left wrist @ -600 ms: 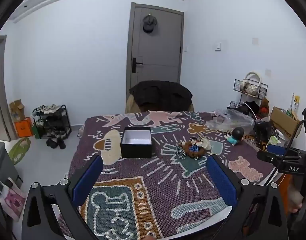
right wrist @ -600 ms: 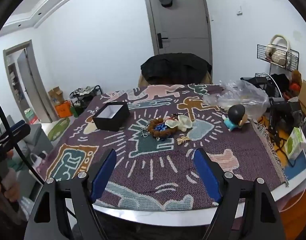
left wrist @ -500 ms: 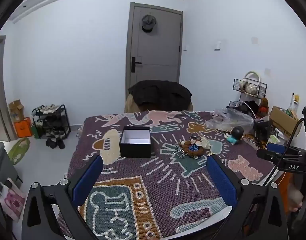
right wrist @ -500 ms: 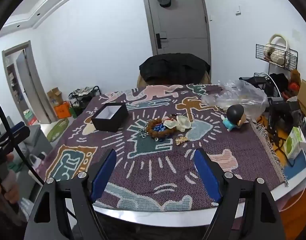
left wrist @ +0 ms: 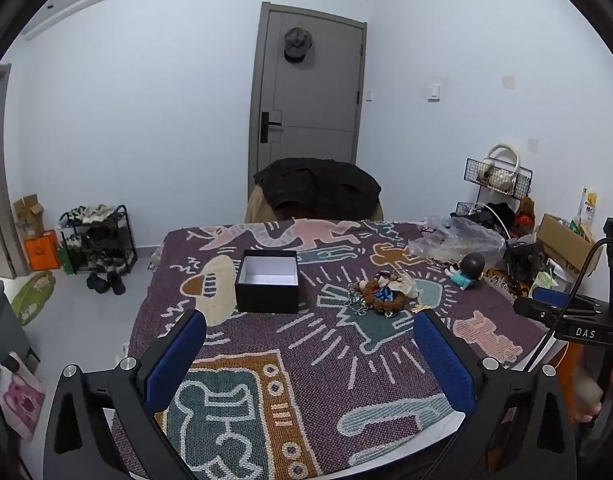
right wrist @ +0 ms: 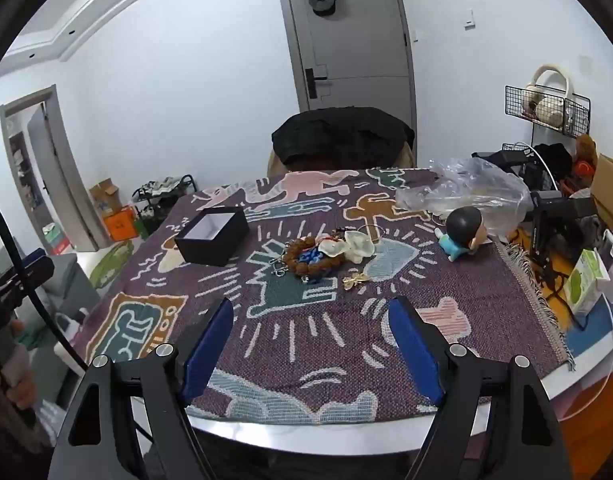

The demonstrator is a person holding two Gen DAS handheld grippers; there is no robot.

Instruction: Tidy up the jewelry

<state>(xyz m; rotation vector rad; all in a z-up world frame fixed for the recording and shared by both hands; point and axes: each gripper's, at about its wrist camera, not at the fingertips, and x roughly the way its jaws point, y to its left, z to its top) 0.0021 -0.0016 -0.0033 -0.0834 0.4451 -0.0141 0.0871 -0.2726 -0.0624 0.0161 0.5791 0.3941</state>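
Before the first pick
Both my hand-held grippers, left [left wrist: 309,344] and right [right wrist: 311,334], hung wide open, empty; next, reach the jewelry pile [right wrist: 326,254] beside the box [right wrist: 212,235].

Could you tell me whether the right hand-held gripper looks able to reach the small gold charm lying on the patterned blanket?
Probably yes: the right hand-held gripper is open, and only bare patterned blanket lies between it and the small gold charm, which sits apart from the brown bead bracelet.

Woven cloth blanket [right wrist: 318,344] showing coarse, matt. Black box [right wrist: 212,236] looking like matt card, white inside. Beaded bracelet [right wrist: 306,256] looking wooden; plastic bag [right wrist: 474,192] lying clear, glossy, crinkled.
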